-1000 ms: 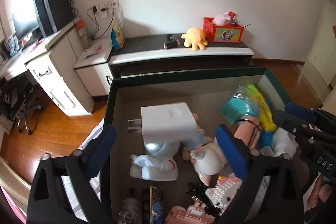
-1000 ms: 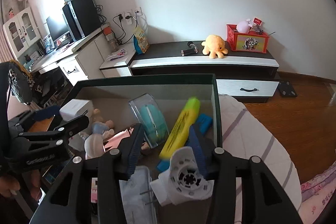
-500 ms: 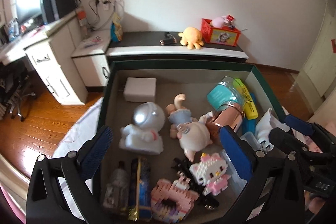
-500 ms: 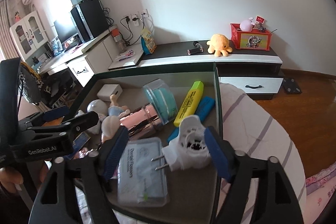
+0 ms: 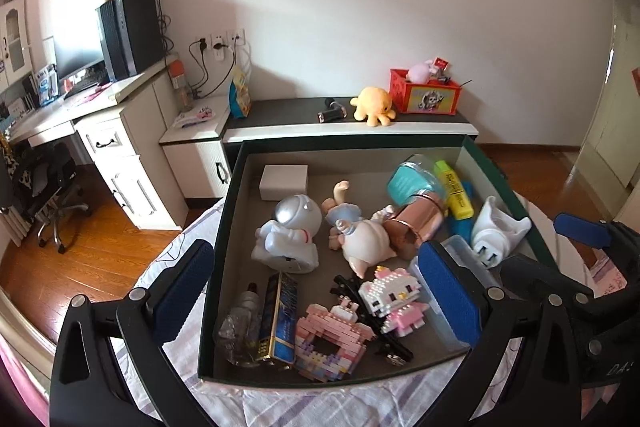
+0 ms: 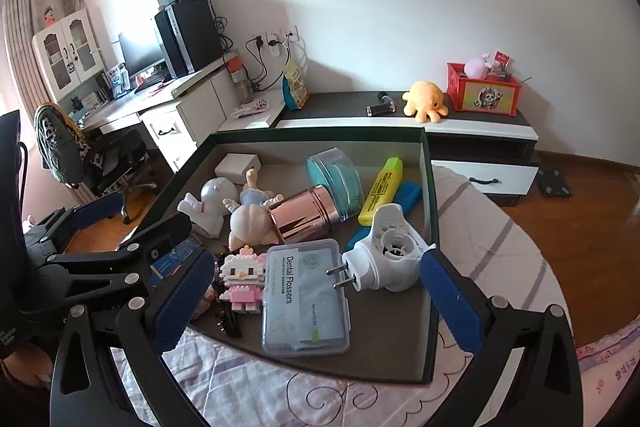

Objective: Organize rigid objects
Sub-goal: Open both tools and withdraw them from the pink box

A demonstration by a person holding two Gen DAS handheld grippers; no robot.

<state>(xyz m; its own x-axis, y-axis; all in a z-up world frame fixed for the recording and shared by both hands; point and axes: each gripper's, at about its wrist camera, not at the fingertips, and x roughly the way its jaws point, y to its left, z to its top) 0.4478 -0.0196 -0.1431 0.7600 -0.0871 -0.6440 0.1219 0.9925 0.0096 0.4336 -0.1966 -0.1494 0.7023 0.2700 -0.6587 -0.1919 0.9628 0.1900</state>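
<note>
Both my left tongs [image 5: 324, 295] and right tongs [image 6: 316, 303] are spread wide, holding nothing. They're hovering over the green box [image 6: 427, 195].

Both grippers now sit farther back from the box [image 5: 230, 187] than a second ago, with more of its contents in view. The left gripper [image 5: 320, 291] no longer carries the white charger [image 5: 284, 182], which lies in the far left corner. The right gripper [image 6: 316, 301], jaws wide, has released the white plug-in device [image 6: 386, 253], resting beside the floss case [image 6: 306, 301].
</note>
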